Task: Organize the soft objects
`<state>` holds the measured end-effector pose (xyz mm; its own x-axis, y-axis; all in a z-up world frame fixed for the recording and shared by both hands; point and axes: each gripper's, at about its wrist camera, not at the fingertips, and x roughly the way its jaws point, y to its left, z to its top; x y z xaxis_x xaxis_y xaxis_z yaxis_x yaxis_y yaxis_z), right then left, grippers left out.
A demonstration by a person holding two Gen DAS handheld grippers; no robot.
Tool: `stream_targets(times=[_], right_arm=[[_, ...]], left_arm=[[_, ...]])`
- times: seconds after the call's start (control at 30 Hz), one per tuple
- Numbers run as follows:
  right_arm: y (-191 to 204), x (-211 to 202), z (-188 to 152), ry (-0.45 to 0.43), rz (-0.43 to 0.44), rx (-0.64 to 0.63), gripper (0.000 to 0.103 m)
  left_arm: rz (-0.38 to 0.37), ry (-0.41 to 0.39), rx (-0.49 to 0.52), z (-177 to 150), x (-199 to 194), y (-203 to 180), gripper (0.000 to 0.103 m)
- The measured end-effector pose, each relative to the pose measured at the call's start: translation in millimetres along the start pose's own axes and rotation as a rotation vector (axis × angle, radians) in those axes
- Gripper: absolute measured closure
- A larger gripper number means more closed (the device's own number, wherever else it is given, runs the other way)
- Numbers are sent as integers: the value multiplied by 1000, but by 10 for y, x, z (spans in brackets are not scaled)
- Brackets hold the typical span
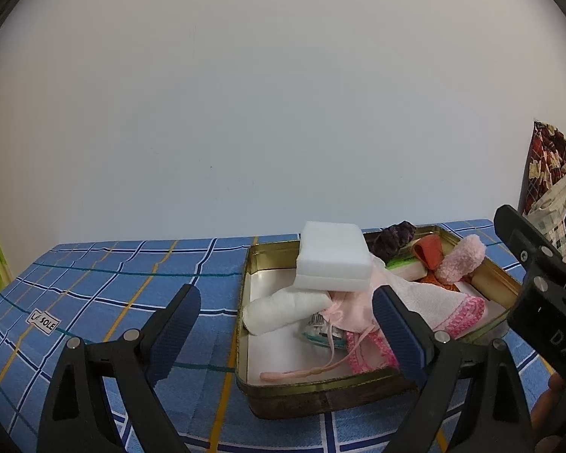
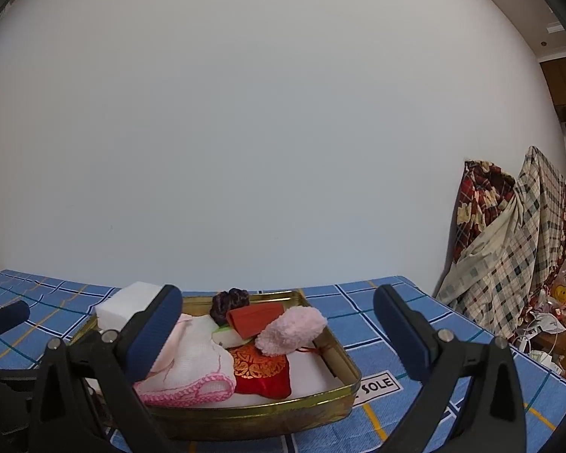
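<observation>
Your left gripper (image 1: 286,324) is spread wide and holds nothing; its two blue-padded fingers (image 1: 177,324) stand apart above the blue checked cloth (image 1: 105,287), the left one over bare cloth, the right one over the near part of the tin tray (image 1: 320,396). Your right gripper (image 2: 277,334) is likewise spread and empty, hovering low over the same tray, its left finger in front of the white foam block (image 2: 126,307) and its right finger over cloth beyond the tray's right rim. From the left wrist view, the tray sits just ahead and to the right of the left gripper, and the right gripper's black body enters at the far right edge. All soft items lie inside the tray: the foam block rests tilted on top of a rolled white cloth (image 1: 283,311), between the left gripper's fingers and beyond them. Beside the right finger is a white handkerchief with pink crochet edge (image 1: 449,309), with a pink cord (image 1: 302,373) trailing toward the near wall. Farther back are a fluffy pink piece (image 2: 290,326), an orange-red fabric piece (image 2: 256,319), a dark purple scrunchie (image 2: 228,302) and a red pouch with gold pattern (image 2: 262,373). Patterned fabrics (image 2: 509,249) hang well off to the right, against the wall.
</observation>
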<state>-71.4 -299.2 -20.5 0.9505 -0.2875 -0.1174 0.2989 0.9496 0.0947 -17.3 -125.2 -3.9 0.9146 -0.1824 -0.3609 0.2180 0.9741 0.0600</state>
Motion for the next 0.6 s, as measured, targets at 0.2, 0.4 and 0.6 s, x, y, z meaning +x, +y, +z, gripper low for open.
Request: stream_targets(times=[0.2, 0.4, 0.6], right_arm=[[-10, 4, -4, 3, -1, 5, 0], [-5, 10, -3, 5, 0, 2, 0], [-10, 34, -1, 15, 0, 8, 0]], left_arm=[[3, 0, -3, -2, -2, 3, 9], [-1, 3, 3, 3, 12, -9, 9], [-10, 8, -3, 13, 13, -15, 9]])
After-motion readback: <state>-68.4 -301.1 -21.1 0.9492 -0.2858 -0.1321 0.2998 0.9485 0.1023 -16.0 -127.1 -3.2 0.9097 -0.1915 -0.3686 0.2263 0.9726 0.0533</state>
